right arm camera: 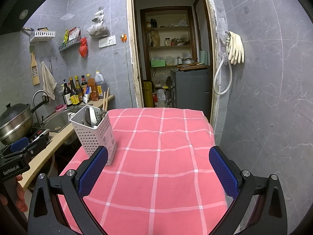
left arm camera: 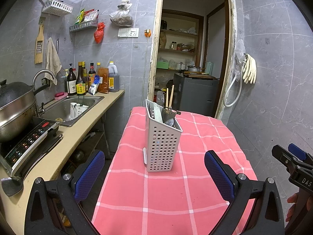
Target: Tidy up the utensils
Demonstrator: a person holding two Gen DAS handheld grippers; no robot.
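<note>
Holder [left arm camera: 163,141] upright ahead of left tool [left arm camera: 154,174]; both tools spread, empty.

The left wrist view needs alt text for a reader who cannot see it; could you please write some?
A white perforated utensil holder with chopsticks and other utensils stands on a pink checked tablecloth, ahead of the open left gripper. A kitchen counter with a sink runs along the left.

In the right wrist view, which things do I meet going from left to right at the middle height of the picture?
Wok → faucet → sauce bottles → utensil holder → pink checked tablecloth → white hose → rubber gloves.
</note>
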